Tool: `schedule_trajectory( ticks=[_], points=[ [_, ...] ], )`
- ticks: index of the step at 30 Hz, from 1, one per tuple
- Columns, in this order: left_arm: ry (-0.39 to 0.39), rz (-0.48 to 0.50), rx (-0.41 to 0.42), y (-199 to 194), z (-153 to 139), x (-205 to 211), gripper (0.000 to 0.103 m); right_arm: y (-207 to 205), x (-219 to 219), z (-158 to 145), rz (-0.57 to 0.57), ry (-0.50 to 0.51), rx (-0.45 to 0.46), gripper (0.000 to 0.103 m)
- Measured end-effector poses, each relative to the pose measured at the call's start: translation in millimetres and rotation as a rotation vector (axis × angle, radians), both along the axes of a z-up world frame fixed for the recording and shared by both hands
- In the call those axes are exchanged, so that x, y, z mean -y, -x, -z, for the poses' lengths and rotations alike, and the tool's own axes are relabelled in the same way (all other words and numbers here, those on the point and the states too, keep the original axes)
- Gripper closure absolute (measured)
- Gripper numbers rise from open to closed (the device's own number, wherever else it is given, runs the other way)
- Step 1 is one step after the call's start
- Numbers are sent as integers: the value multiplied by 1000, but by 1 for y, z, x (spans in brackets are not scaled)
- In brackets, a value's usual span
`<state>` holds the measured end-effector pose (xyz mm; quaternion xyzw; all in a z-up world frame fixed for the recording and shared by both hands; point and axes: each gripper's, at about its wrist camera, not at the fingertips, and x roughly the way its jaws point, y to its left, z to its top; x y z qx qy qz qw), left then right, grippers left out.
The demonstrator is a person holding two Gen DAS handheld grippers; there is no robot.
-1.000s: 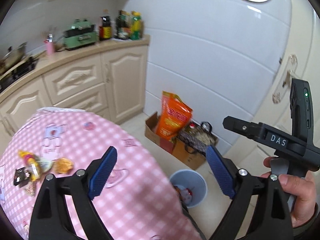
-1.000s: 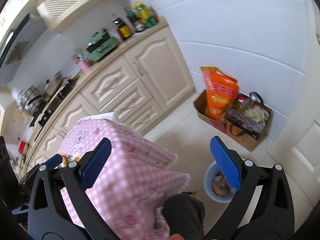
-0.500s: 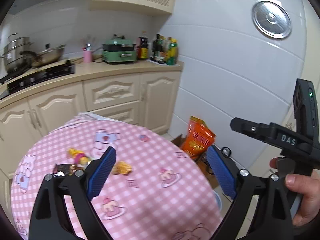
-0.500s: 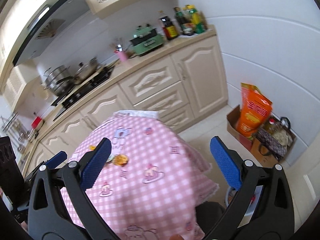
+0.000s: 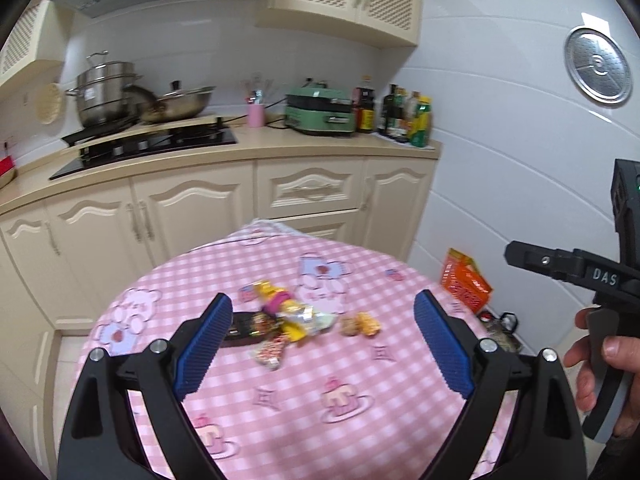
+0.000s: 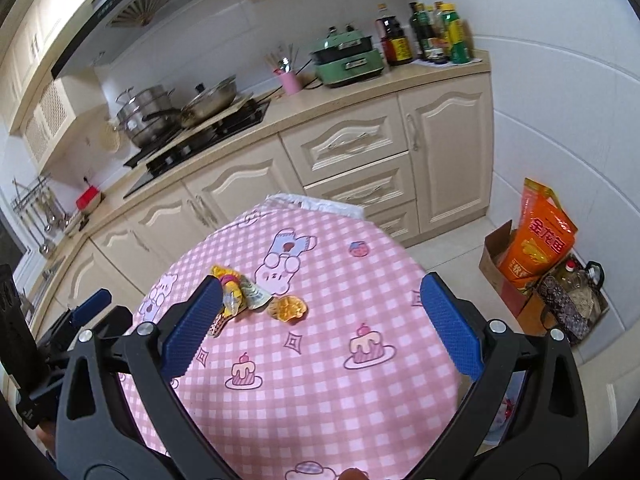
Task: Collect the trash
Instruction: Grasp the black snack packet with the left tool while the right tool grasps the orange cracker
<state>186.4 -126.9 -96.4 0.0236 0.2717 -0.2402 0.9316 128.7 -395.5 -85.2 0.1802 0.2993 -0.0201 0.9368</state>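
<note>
Holding both grippers above the round table [image 5: 360, 400], I see its pink checked cloth with little cakes and bears printed on it. My left gripper [image 5: 320, 344] has its blue pads [image 5: 204, 344] wide apart and nothing between them; my right gripper [image 6: 316, 328] is spread just the same and is empty too. The trash lies in a small heap near the middle of the table: a yellow and pink wrapper [image 5: 276, 300], a dark wrapper [image 5: 248, 326] touching it on the left, a speckled wrapper [image 5: 272, 352] just in front of it, and a crumpled orange piece [image 5: 360, 323] a little apart on the right. In the right view the same orange piece [image 6: 288, 308] lies between my fingers, while the heap is partly hidden behind the left pad. My right hand [image 5: 600, 368] shows at the edge of the left view, around the grey handle. On the floor by the wall stands a cardboard box [image 6: 504, 272] with an orange bag [image 6: 540, 240] in it. Behind the table are cream cabinets [image 6: 352, 144] and a stove with pots [image 5: 104, 96].
</note>
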Motion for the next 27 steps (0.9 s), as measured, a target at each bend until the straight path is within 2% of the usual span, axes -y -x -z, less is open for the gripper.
schedule_trajectory(
  ticks=[8, 13, 20, 22, 24, 27],
  points=[
    [-60, -104, -62, -36, 40, -36, 13, -27, -21, 25, -49, 30, -71, 6],
    [-109, -110, -119, -70, 72, -40, 13, -44, -28, 44, -68, 48, -126, 6],
    [-202, -34, -188, -122, 117, -28, 13, -65, -30, 70, -90, 48, -191, 6],
    [-207, -5, -230, -137, 128, -28, 13, -70, -31, 74, -96, 48, -204, 6],
    [-177, 37, -280, -149, 133, -29, 13, -76, -32, 80, -100, 51, -215, 6],
    [-163, 84, -269, -155, 131, -24, 13, -87, -34, 90, -111, 51, -234, 6]
  ],
)
